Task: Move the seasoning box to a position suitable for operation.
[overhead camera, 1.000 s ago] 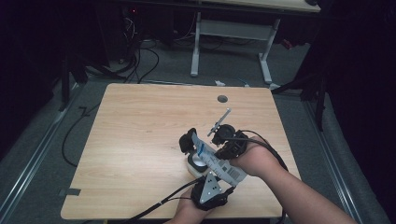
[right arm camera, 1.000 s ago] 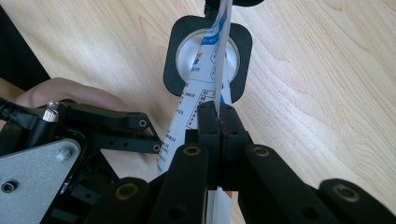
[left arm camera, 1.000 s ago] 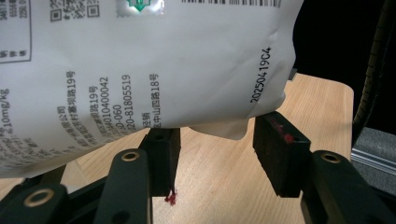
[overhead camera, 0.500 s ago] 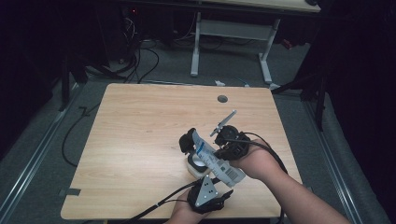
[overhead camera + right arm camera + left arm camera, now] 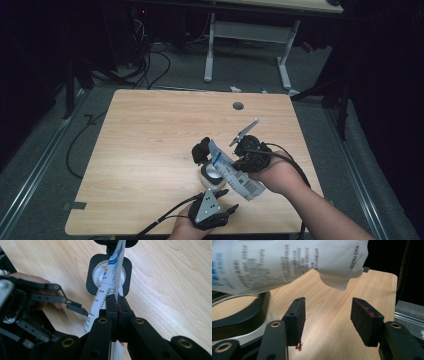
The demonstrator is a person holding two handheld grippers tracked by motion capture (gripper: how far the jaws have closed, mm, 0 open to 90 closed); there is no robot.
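My right gripper (image 5: 239, 159) is shut on a white pouch with blue print (image 5: 234, 176) and holds it on edge above a round white dish in a black square frame (image 5: 209, 177). From the right gripper view, the pouch (image 5: 110, 282) runs up from the closed right gripper (image 5: 117, 303) over the dish (image 5: 91, 277). My left gripper (image 5: 225, 199) sits near the table's front edge, just short of the dish. Its jaws have just been opening. In its own view the left gripper (image 5: 327, 307) stands open with nothing between its pads, under the pouch (image 5: 287, 262).
A black block (image 5: 201, 150) stands just behind the dish. The wooden table (image 5: 150, 150) has a cable hole (image 5: 238, 106) near its far edge. Beyond the table are the white legs of another desk (image 5: 210, 50) and floor cables (image 5: 150, 65).
My left gripper has drawn back toward the front edge and slightly left, away from the pouch. The right gripper keeps hold of the pouch in about the same place.
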